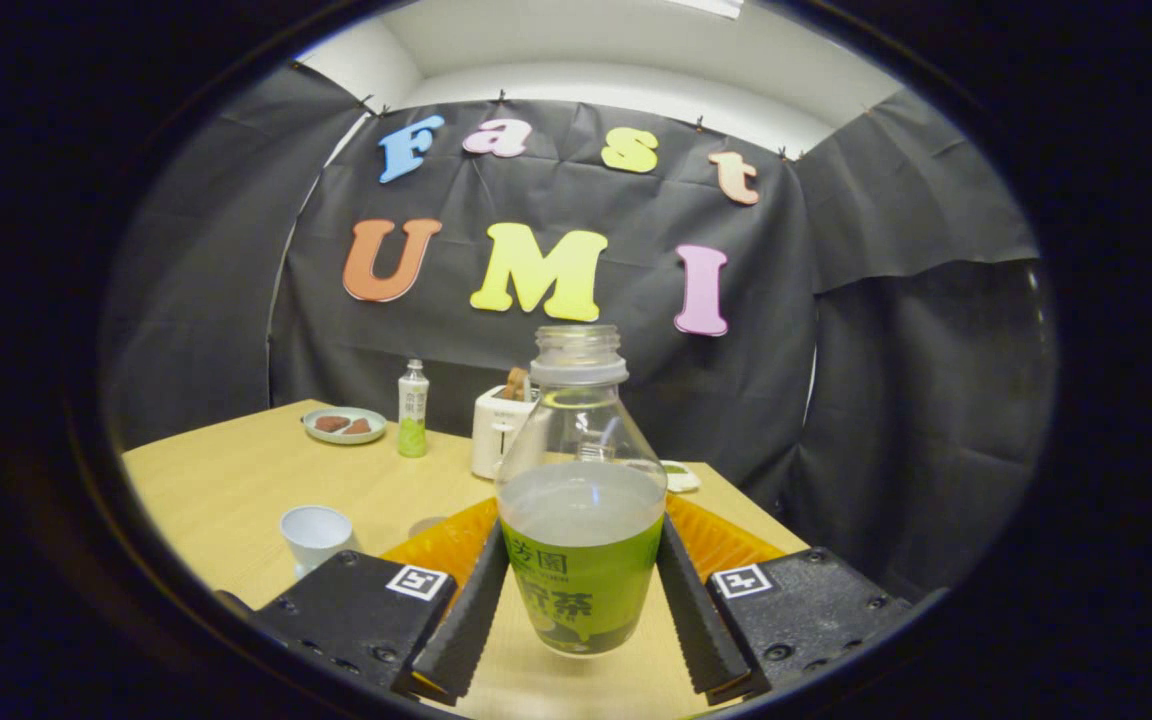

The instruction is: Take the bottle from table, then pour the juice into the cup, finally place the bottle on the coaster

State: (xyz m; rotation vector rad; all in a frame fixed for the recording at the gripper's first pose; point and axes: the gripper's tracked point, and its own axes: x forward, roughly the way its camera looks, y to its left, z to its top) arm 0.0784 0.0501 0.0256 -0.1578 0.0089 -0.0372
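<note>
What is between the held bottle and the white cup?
In the gripper view, bare wooden table and one finger of the tool, which is shut on the uncapped bottle. The cup stands apart, off to the side.

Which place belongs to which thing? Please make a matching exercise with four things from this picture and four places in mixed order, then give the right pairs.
Things:
1. open bottle
2. white paper cup
3. toaster
4. plate

Places:
A. far side of the wooden table, left of the small capped bottle
B. between both fingers of the gripper, which press on its sides
C. on the table, ahead and left of the fingers
D. behind the held bottle, by the black cloth

Pairs: 1-B, 2-C, 3-D, 4-A
</note>
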